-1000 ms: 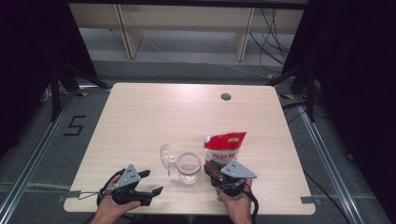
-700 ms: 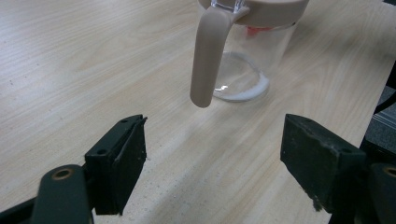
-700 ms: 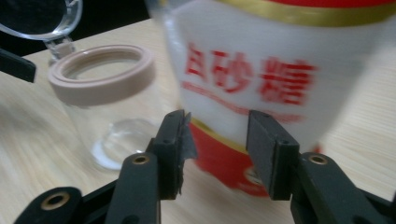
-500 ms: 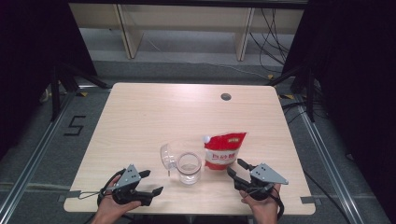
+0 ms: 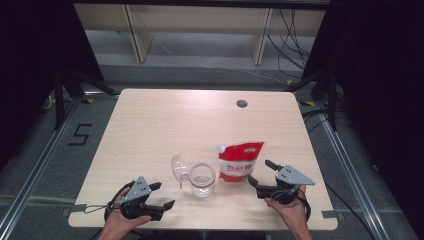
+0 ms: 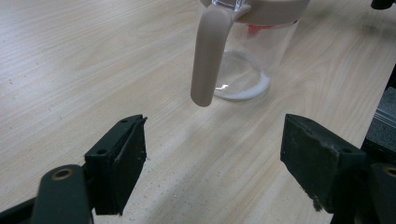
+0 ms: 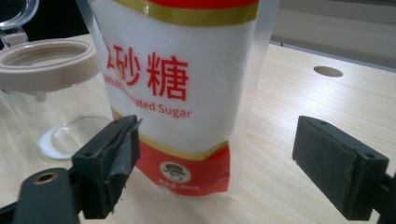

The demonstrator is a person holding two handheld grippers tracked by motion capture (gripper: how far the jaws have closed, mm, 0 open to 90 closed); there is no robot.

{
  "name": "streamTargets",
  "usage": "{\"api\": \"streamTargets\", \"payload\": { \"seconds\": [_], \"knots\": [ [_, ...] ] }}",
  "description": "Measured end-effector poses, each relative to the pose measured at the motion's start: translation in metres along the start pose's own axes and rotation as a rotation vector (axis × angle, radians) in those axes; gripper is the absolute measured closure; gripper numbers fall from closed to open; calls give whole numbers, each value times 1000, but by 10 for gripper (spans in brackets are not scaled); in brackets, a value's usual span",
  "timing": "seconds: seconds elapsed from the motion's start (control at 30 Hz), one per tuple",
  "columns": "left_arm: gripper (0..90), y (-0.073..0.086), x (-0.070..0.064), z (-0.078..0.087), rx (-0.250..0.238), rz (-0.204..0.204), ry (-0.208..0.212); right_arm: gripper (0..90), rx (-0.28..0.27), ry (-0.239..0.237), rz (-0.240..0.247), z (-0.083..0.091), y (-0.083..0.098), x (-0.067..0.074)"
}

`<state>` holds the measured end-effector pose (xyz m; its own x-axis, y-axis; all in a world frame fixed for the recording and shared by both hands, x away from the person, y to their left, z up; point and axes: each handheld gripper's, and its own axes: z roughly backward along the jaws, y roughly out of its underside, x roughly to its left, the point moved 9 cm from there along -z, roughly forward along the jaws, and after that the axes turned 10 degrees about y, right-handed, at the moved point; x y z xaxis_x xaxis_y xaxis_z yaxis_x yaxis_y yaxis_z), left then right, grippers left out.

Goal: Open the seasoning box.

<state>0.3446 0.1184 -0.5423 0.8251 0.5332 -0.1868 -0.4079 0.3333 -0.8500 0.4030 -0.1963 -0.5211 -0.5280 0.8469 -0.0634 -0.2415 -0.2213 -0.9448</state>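
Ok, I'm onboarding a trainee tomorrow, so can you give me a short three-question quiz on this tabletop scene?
1. True or false: the right gripper is clamped on the sugar pouch.
2. What stands directly ahead of the left gripper? A) the jar B) a bowl C) a spoon
3. What does the jar hold?

Key
1. False: the fingers have just been opening, and the pouch stands upright, free of them.
2. A: its beige handle faces the gripper.
3. A thin layer of white grains at the bottom.
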Motion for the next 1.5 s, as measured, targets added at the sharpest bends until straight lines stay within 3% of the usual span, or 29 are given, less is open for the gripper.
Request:
{"api": "streamTargets", "payload": {
  "seconds": [0.1,0.13,0.17,0.23,0.4,0.43,0.47,0.5,0.57,0.6,0.63,0.67,0.73,0.77,0.8,0.83,0.93,1.0,1.03,1.13,1.17,1.2,1.27,1.3,1.37,1.4,1.43,1.5],
  "knots": [
    [222,1,0,0,7,-3,4,155,11,-20,-13,-7,2,1],
    [222,1,2,1,17,-12,-9,156,4,-33,31,-10,2,0],
    [222,0,3,0,4,-30,1,156,8,-32,33,-12,3,0],
    [222,1,1,0,3,4,0,157,22,-61,19,-15,5,4],
    [223,0,1,-1,3,-12,5,156,-11,-80,76,-25,3,2],
    [223,1,0,-1,2,4,5,157,22,-92,14,-24,6,9],
    [224,1,0,-1,2,5,4,158,-4,-95,76,-28,4,4],
    [224,0,1,0,4,-14,5,160,10,-110,47,-28,6,8],
    [223,1,3,1,14,-24,0,164,-11,-122,81,-31,4,8],
    [223,1,4,1,20,-33,-2,172,6,-123,58,-31,5,9],
    [224,0,1,0,5,-12,5,172,9,-123,40,-33,6,11],
    [223,1,1,0,5,-12,6,182,-5,-124,71,-35,5,11],
    [224,2,1,0,11,2,3,200,14,-146,48,-34,6,16],
    [224,2,1,0,14,-3,2,209,-11,-145,92,-37,4,15],
    [225,2,2,0,17,-20,4,210,-11,-163,73,-38,4,17],
    [225,1,2,0,16,-20,3,213,12,-161,46,-37,5,18],
    [225,1,2,1,13,-20,2,232,10,-155,50,-36,5,17],
    [226,2,1,1,10,1,1,253,17,-140,27,-33,5,16],
    [227,1,2,1,9,-1,-3,267,49,-147,-14,-30,7,19],
    [227,1,2,2,19,-22,-6,292,38,-112,-15,-28,5,18],
    [227,0,2,1,3,-22,2,301,54,-101,-27,-25,6,20],
    [227,1,2,2,17,-21,-4,306,64,-88,-49,-23,7,24],
    [227,1,2,2,18,-24,-2,318,59,-39,-25,-21,6,23],
    [227,1,2,2,19,-24,-2,321,86,-36,-53,-18,8,26],
    [227,1,2,2,16,-22,-2,332,84,4,-75,-16,7,28],
    [227,0,1,1,12,-22,4,337,90,12,-60,-15,8,27],
    [227,0,1,1,12,-22,4,342,96,24,-91,-14,7,29],
    [227,0,1,1,13,-23,4,352,103,50,-104,-12,8,31]
  ]
}}
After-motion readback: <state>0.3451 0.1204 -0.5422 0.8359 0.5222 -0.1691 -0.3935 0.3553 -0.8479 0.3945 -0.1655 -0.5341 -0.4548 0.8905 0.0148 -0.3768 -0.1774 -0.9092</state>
